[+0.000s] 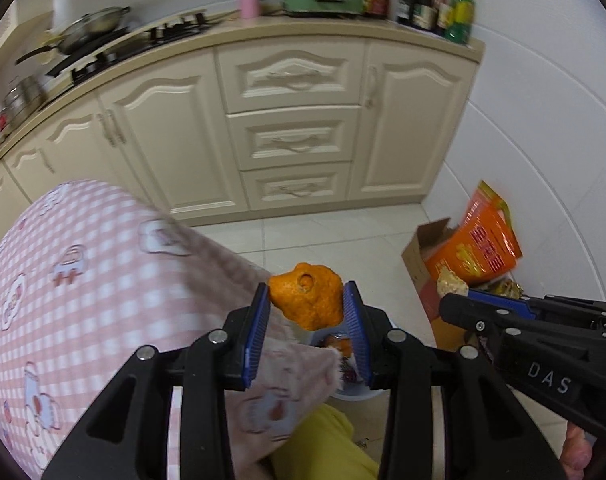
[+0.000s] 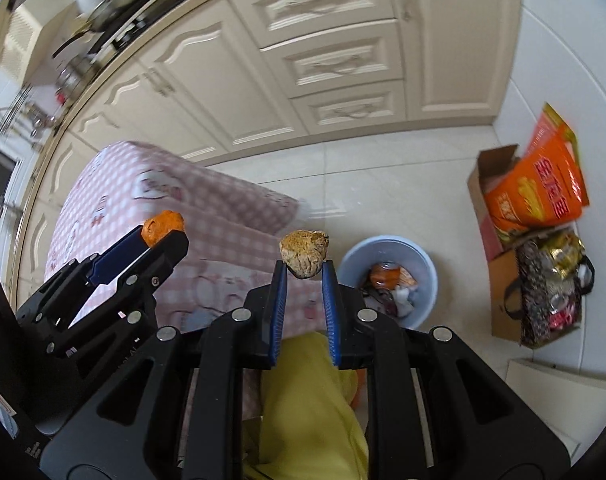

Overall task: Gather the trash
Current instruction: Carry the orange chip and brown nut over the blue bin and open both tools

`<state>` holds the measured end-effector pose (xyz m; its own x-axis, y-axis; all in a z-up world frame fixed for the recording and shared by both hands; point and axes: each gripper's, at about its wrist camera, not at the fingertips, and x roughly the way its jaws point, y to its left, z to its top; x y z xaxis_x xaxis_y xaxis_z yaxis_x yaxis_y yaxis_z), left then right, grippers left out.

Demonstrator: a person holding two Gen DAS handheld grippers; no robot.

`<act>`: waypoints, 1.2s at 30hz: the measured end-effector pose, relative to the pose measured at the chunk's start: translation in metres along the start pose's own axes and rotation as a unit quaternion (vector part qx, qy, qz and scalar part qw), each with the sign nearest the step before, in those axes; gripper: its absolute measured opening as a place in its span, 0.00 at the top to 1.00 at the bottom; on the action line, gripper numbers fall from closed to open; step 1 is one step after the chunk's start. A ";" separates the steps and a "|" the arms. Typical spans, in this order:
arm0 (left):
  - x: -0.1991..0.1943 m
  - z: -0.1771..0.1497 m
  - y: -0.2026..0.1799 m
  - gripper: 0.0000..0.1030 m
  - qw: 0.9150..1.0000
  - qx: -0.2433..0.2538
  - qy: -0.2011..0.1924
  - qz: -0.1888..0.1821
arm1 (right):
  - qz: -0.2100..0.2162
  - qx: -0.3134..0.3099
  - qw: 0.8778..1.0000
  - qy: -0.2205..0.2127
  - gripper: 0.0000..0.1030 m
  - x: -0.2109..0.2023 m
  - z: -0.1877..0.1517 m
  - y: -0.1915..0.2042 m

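My left gripper (image 1: 306, 300) is shut on an orange peel (image 1: 307, 298), held in the air past the corner of the pink checked table (image 1: 83, 280) and above the pale blue trash bin (image 1: 353, 394). It also shows in the right wrist view (image 2: 165, 230) with the peel (image 2: 163, 226). My right gripper (image 2: 304, 266) is shut on a brownish dried peel (image 2: 304, 258), held in the air left of the bin (image 2: 387, 280), which holds an orange can and wrappers. The right gripper shows in the left wrist view (image 1: 455, 296) with its peel (image 1: 451, 282).
Cream kitchen cabinets (image 1: 291, 132) stand behind, with a stove and bottles on the counter. A cardboard box with an orange bag (image 2: 535, 188) and a dark bag of packaging (image 2: 551, 288) sit on the tile floor at the right. A yellow-clad leg (image 2: 303, 408) is below.
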<state>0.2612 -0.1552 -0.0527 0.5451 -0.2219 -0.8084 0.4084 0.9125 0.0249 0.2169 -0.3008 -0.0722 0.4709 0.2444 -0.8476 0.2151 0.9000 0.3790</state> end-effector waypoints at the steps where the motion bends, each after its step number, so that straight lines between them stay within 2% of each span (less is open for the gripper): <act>1: 0.004 0.000 -0.007 0.64 1.000 0.005 0.003 -0.003 | -0.003 0.007 1.000 0.000 0.82 0.000 -0.001 -0.008; 8: 0.027 -0.002 -0.044 0.63 0.999 0.036 0.026 -0.023 | -0.016 0.043 0.999 0.008 0.82 0.002 -0.010 -0.048; 13: 0.037 -0.001 -0.054 0.62 0.998 0.044 0.040 -0.038 | -0.020 0.060 0.998 0.016 0.82 0.008 -0.012 -0.065; 21: 0.048 -0.003 -0.045 0.53 0.997 0.042 0.060 -0.036 | -0.018 0.069 0.997 0.030 0.82 0.021 -0.011 -0.070; 29: 0.043 -0.004 -0.027 0.51 0.997 0.025 0.060 -0.030 | 0.001 0.056 0.998 0.037 0.81 0.027 -0.004 -0.054; 30: 0.043 -0.004 -0.025 0.51 0.997 0.024 0.060 -0.030 | 0.004 0.060 0.997 0.038 0.80 0.027 -0.003 -0.054; 33: 0.041 -0.005 -0.020 0.51 0.998 0.021 0.059 -0.023 | -0.012 0.054 0.998 0.038 0.49 0.028 -0.002 -0.051; 34: 0.041 -0.005 -0.019 0.51 0.998 0.020 0.058 -0.021 | -0.027 0.052 0.998 0.031 0.47 0.027 -0.002 -0.052; 36: 0.041 -0.006 -0.016 0.51 0.998 0.018 0.059 -0.027 | -0.019 0.053 0.998 0.029 0.46 0.026 -0.003 -0.053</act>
<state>0.2724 -0.1772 -0.0895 0.4325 -0.2260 -0.8729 0.4624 0.8867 -0.0005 0.2156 -0.3413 -0.1157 0.4110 0.2336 -0.8812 0.3221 0.8670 0.3801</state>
